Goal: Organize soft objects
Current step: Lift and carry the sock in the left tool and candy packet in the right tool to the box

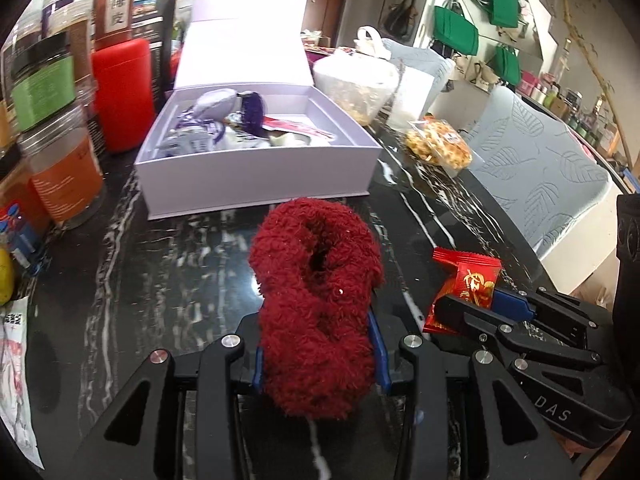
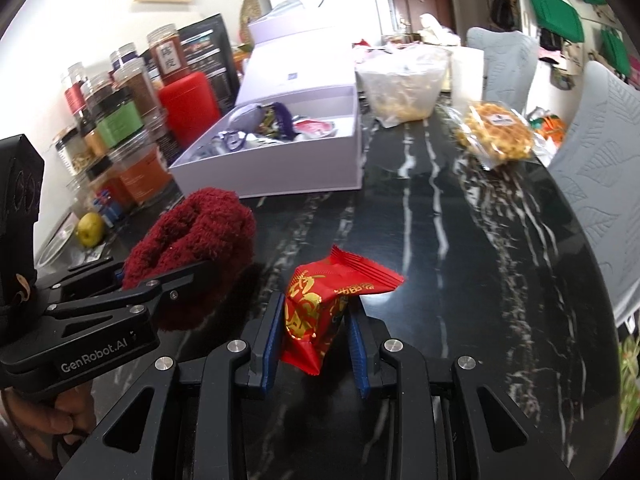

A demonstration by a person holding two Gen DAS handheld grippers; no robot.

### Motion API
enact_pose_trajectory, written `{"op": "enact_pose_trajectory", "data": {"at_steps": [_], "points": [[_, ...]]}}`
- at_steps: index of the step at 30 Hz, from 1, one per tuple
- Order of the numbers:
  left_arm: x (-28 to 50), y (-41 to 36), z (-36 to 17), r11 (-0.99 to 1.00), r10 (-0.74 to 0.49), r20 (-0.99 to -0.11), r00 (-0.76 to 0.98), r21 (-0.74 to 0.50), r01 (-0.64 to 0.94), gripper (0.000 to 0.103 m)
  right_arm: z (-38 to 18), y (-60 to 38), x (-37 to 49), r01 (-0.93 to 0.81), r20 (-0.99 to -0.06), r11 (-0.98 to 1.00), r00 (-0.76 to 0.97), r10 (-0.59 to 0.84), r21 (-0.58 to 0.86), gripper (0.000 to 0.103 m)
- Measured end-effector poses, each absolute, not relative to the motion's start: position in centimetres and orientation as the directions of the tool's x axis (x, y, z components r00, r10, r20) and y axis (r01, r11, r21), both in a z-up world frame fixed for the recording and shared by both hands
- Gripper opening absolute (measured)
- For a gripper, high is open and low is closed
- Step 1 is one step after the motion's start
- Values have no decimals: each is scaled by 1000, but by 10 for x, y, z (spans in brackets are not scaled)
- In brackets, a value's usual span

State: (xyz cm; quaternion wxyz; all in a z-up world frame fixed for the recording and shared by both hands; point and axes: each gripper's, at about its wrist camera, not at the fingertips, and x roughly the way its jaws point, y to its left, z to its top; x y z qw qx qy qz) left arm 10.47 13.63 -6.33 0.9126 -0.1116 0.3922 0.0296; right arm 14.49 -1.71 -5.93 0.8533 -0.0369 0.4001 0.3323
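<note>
My left gripper [image 1: 318, 354] is shut on a fluffy dark red sock [image 1: 316, 300], held above the black marble table; the sock also shows in the right wrist view [image 2: 192, 248]. My right gripper [image 2: 314, 340] is shut on a red snack packet with gold print [image 2: 320, 304], also seen in the left wrist view [image 1: 466, 288]. An open white box [image 1: 256, 176] with small soft items inside stands just beyond the sock; it also shows in the right wrist view [image 2: 276, 176].
Jars and a red canister [image 1: 122, 92] line the left side. A bag of waffles [image 2: 496, 132] and a plastic food bag [image 2: 404, 84] sit at the far right. Grey chairs [image 1: 540, 168] stand along the table's right edge. A pear [image 2: 90, 230] lies left.
</note>
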Motion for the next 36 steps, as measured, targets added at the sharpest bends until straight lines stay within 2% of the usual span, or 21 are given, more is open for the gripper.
{"op": "enact_pose_trajectory", "data": {"at_steps": [18, 25, 36], "points": [[93, 190, -17, 964, 91, -665, 741, -129, -234, 39, -13, 40, 145, -679, -662, 710, 447, 602, 187, 29], [97, 203, 2, 965, 69, -634, 770, -154, -213, 39, 11, 57, 144, -708, -629, 688, 464, 623, 158, 29], [114, 214, 43, 971, 93, -564, 820, -130, -200, 39, 52, 73, 161, -746, -572, 658, 496, 653, 104, 29]]}}
